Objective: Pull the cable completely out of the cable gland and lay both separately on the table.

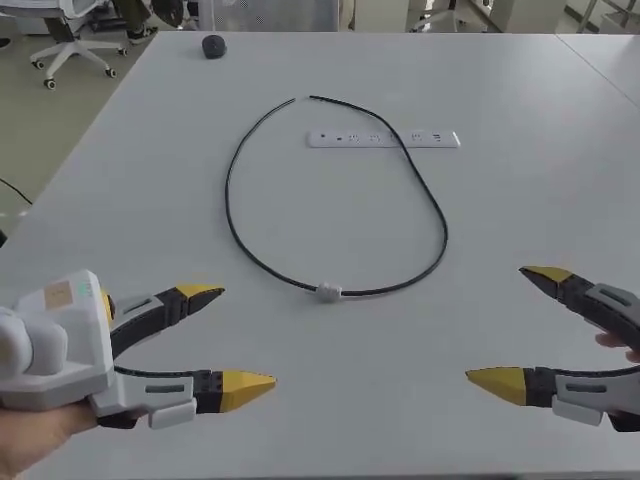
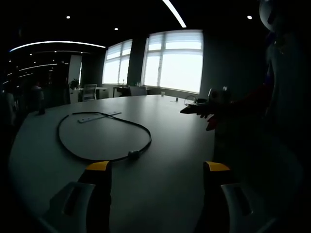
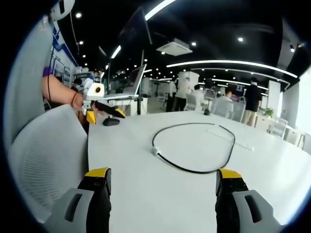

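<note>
Right gripper (image 1: 495, 323): rear body cut off by right edge of head view. Left gripper (image 1: 247, 336): lower housing cut off by bottom edge. Cable gland (image 1: 328, 292): too small to make out nut or thread; stretch of cable (image 1: 236, 215) inside it hidden. Small dark object (image 1: 213, 46) at far end of table (image 1: 520, 200): too small to name. Power strip (image 1: 350, 139): crossed by cable, sockets blurred. Office chair (image 1: 70, 40): top cut off. Left gripper view: right side deep in shadow, detail lost.

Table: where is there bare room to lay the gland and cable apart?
Bare tabletop between the left claw and right claw, below the cable gland; also inside the loop of cable. Crowded where the cable crosses the power strip.
</note>
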Demonstrator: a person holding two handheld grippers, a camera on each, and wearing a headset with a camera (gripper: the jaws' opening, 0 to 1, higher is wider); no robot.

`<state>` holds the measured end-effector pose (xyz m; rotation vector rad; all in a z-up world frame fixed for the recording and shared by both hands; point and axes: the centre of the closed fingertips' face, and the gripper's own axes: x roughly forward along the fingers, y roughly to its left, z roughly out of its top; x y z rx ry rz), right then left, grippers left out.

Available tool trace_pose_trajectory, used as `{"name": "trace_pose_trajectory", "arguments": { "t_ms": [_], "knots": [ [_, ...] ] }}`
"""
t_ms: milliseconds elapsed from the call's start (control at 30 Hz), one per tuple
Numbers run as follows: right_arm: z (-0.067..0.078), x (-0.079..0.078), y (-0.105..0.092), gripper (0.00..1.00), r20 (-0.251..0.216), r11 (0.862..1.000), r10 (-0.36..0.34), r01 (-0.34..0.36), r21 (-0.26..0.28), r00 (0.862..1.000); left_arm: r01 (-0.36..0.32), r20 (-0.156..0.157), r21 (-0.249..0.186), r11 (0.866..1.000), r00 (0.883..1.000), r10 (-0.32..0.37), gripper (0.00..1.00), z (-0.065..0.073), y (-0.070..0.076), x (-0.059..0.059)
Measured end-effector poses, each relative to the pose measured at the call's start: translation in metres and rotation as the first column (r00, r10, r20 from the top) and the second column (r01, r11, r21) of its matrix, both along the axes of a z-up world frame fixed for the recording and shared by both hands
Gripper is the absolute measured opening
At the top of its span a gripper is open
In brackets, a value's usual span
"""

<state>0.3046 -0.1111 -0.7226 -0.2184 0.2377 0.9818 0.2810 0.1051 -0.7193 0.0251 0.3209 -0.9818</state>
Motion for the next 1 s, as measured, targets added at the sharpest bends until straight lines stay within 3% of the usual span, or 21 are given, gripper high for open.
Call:
{"name": "trace_pose_trajectory", "arguments": {
  "t_ms": [1000],
  "knots": [
    [-0.0015,-0.0003,-0.0021,0.89,0.001,1.000,0.002,-0.002,-0.016,1.000,0.008,-0.004,0.010,1.000,1.000,-0.008,0.77,-0.0022,-0.0011,-0.0017]
  ]
}}
